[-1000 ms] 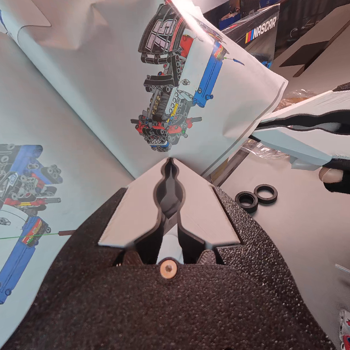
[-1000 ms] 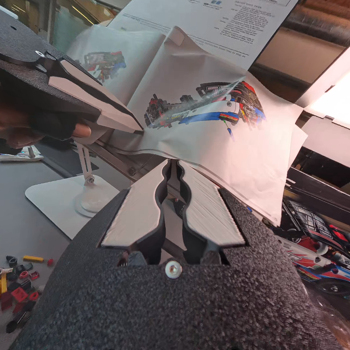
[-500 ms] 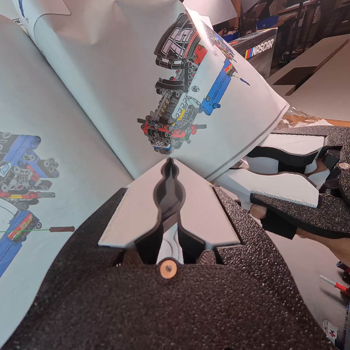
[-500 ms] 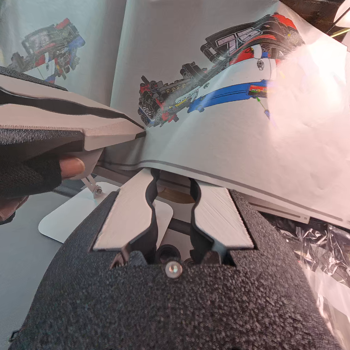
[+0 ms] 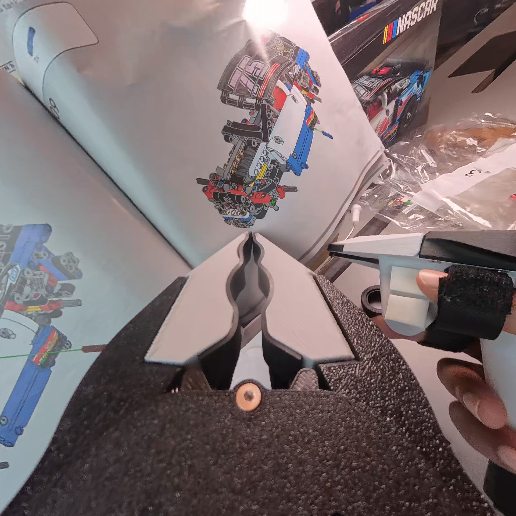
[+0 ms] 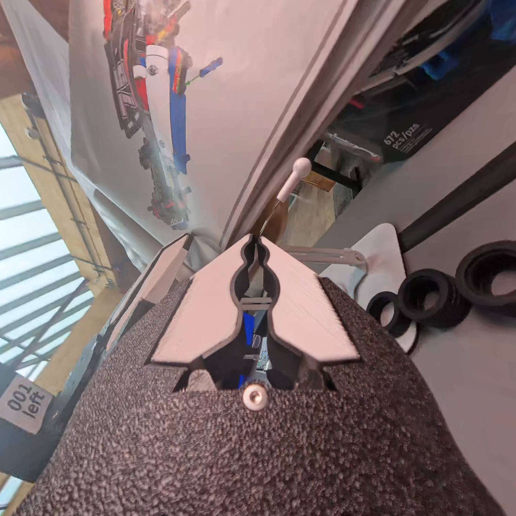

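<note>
With my left gripper (image 5: 252, 234) jaws pinched together on the open booklet's page (image 5: 156, 134) and my right gripper (image 6: 254, 237) jaws closed on the thin wire page holder (image 6: 290, 184) of its stand, a careless tug could tear the paper.

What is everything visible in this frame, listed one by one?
instruction booklet: one, pale pages with toy-car drawings, open on a stand
stand base: one, white, on the grey table
page-holder wire: one, white-tipped, beside the right page's edge
tyres: three, black, on the table by the stand base
box: one, black with a car picture, behind the booklet
plastic bags: several, clear, right of the booklet
left gripper: jaws shut, tips at the page's lower edge
right gripper: jaws shut on the page-holder wire
right hand: black-gloved, holding the right gripper
</note>
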A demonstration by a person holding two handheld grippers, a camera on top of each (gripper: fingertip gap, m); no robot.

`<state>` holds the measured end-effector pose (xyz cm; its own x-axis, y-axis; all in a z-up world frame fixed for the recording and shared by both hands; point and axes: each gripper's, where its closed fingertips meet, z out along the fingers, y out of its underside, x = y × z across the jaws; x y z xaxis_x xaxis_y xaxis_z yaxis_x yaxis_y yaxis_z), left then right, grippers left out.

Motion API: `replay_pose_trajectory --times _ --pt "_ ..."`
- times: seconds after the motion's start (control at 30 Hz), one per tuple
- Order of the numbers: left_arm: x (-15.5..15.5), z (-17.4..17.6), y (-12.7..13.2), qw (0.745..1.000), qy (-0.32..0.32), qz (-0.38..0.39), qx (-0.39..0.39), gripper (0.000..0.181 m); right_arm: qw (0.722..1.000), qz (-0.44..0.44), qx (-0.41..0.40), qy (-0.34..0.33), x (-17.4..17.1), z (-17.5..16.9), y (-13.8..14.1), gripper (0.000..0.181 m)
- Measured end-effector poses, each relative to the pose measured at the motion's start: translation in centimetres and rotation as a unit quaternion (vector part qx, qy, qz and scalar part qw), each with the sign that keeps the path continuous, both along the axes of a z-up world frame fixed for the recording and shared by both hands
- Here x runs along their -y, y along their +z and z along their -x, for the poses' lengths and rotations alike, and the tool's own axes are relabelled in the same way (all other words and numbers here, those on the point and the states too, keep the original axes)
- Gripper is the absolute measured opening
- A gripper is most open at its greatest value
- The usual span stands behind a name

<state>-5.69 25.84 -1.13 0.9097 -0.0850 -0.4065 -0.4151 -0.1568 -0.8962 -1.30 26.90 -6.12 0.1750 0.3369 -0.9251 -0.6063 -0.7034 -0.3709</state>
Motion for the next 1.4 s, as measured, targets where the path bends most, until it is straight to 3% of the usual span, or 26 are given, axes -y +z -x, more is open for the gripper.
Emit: replay_pose_trajectory --times 0.13,0.23,0.37,0.57,0.83,0.93,1.07,1.17,1.23,1.33,1.4 --pt "-0.2 -0.1 -0.2 0.999 0.013 -0.001 -0.041 0.000 0.999 0.014 -0.044 -0.017 0.3 -0.2 -0.2 0.000" --pt "0.0 -0.2 -0.3 0.998 0.005 -0.002 -0.058 0.000 0.992 -0.095 0.061 -0.063 0.6 -0.5 1.0 0.001" --pt "0.0 -0.2 -0.3 0.997 -0.001 0.002 -0.071 0.000 0.950 -0.215 0.199 -0.106 0.7 -0.3 2.0 0.001" --pt "0.5 -0.5 -0.3 0.998 -0.041 -0.002 -0.046 0.000 0.829 -0.408 0.373 -0.086 1.4 1.4 3.7 0.001" --pt "1.8 -0.8 -0.2 0.991 -0.131 0.016 0.012 0.000 0.649 -0.608 0.456 -0.008 3.6 3.5 4.2 0.000" --pt "2.2 -0.7 -0.2 0.987 -0.157 0.024 0.037 0.000 0.601 -0.646 0.471 0.018 4.0 4.0 4.1 0.000" --pt "2.6 -0.7 -0.1 0.982 -0.177 0.029 0.058 0.000 0.562 -0.671 0.482 0.047 4.2 4.0 4.0 0.000" --pt "3.2 -0.8 0.4 0.981 -0.184 0.008 0.065 0.001 0.508 -0.697 0.502 0.061 4.2 4.0 3.9 0.001" --pt "4.1 -1.3 0.7 0.976 -0.203 -0.004 0.078 0.006 0.513 -0.688 0.509 0.071 4.1 4.1 3.9 0.001" --pt "5.5 -0.8 0.5 0.979 -0.192 -0.015 0.072 0.007 0.565 -0.652 0.500 0.074 4.2 3.8 3.9 0.005" --pt "6.8 0.0 0.1 0.981 -0.181 -0.021 0.073 0.009 0.600 -0.636 0.481 0.069 4.9 3.4 3.8 0.018"
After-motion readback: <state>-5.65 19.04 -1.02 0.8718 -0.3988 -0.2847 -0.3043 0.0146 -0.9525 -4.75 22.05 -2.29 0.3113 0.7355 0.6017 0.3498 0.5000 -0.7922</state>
